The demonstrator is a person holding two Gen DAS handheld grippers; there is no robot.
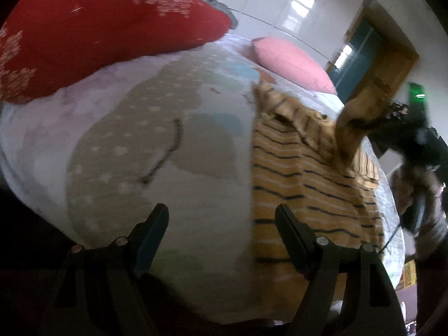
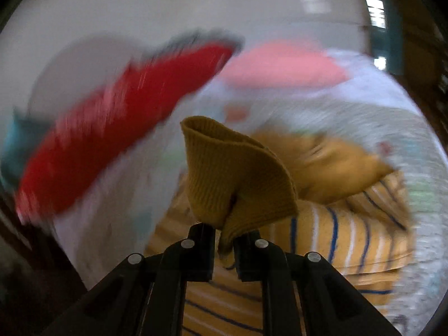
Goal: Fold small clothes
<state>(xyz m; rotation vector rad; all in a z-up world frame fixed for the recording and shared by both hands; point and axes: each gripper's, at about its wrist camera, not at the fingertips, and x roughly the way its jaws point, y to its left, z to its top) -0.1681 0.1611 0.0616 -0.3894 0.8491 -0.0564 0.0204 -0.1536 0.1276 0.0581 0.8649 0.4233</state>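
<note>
Left wrist view. Left gripper: jaws spread wide, nothing between them, poised over the patterned bedsheet, pale with a large grey-brown dotted shape. Striped garment: mustard yellow with dark and white stripes, lying on the sheet to the right, its near edge passing behind the right-hand finger; whether they touch cannot be told. One part of the garment, a plain mustard piece, is drawn up off the bed at far right toward the right gripper, seen only as a dark blurred shape with a green light above it. Red pillow: far left, with pale speckled print. Pink pillow: far, right of centre. Wooden door frame: far right, beyond the bed.

Right wrist view, heavily blurred apart from the tool. Right gripper: jaws nearly together, pinching the ribbed mustard cuff of the garment, which stands up in a cone above the fingertips. Striped garment: spread below and to the right on the sheet. Red pillow: left, streaked. Pink pillow: far centre.
</note>
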